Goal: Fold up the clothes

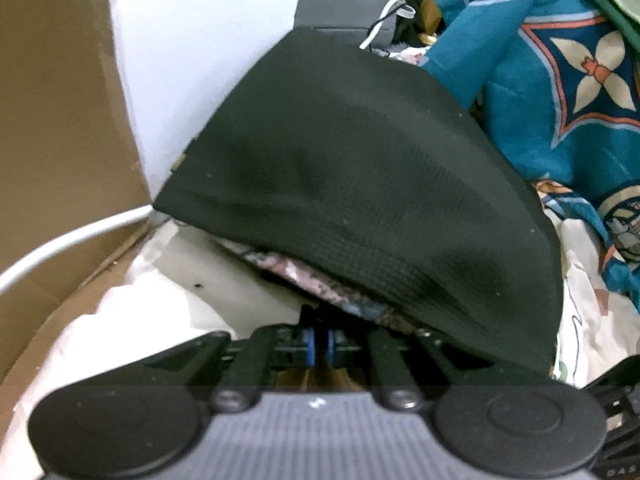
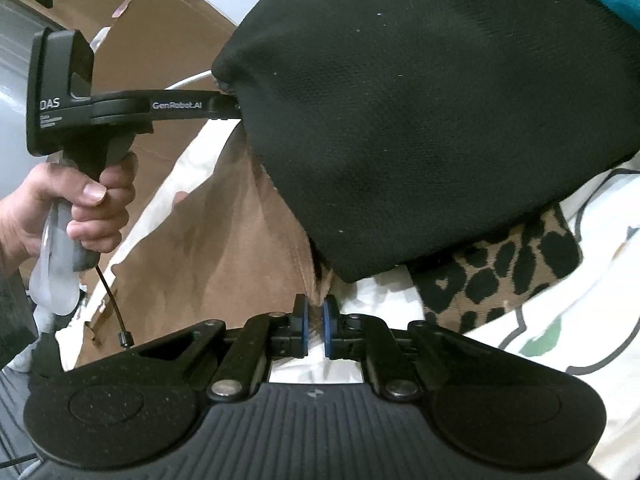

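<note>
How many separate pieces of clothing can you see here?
2. A black knit garment hangs lifted, pinched by both grippers; a leopard-print brown garment lies under it on the white patterned sheet. More may be hidden beneath the black one.

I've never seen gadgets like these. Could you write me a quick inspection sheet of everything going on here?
Surface: white printed sheet, rumpled.
Job's things: black garment, lifted and draped; leopard-print cloth under it.
Clutter: teal patterned blanket; cardboard.
Grippers: left hand-held gripper shut on the black garment's edge; right hand-held gripper shut on a brown fabric fold. A hand holds the left one's handle.
Cables: white cable; thin black lead.
Surroundings: white wall.
</note>
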Motion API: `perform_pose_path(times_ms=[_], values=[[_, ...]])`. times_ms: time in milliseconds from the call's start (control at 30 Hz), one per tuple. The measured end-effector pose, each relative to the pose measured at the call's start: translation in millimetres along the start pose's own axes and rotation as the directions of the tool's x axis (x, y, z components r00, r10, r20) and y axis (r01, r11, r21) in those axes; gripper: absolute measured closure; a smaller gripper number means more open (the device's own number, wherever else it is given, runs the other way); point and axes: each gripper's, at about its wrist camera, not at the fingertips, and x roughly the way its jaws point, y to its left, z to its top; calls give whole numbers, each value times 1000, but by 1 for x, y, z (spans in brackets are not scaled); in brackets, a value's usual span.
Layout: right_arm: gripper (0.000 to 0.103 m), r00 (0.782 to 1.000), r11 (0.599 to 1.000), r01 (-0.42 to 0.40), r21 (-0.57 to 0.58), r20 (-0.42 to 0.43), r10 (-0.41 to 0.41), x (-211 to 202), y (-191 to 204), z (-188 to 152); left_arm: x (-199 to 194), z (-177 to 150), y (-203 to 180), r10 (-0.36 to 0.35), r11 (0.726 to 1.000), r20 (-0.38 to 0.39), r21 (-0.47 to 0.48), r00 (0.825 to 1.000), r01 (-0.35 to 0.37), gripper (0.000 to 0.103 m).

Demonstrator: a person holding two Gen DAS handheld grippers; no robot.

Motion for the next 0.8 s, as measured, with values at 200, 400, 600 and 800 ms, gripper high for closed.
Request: perform_pose_path(times_ms=[200,400,600,800], values=[[99,1000,999,25,-25,-6,-25,-4,7,-7,21,-1,-6,30,999,-1,-11,1000,-30,94],[96,995,996,85,-28,-40,-86,8,22,-5,8,4,-2,93,996,-13,-11,996,-94,66],[95,993,992,119,-51,5,-119,-8,20,-7,-37,0,17,147,988,2,-53,989,-147,68],[95,996,992,57,-111,71,-49,-27,23,-11,-53,-3,31,120,990,-47,-71,992,-123,84]])
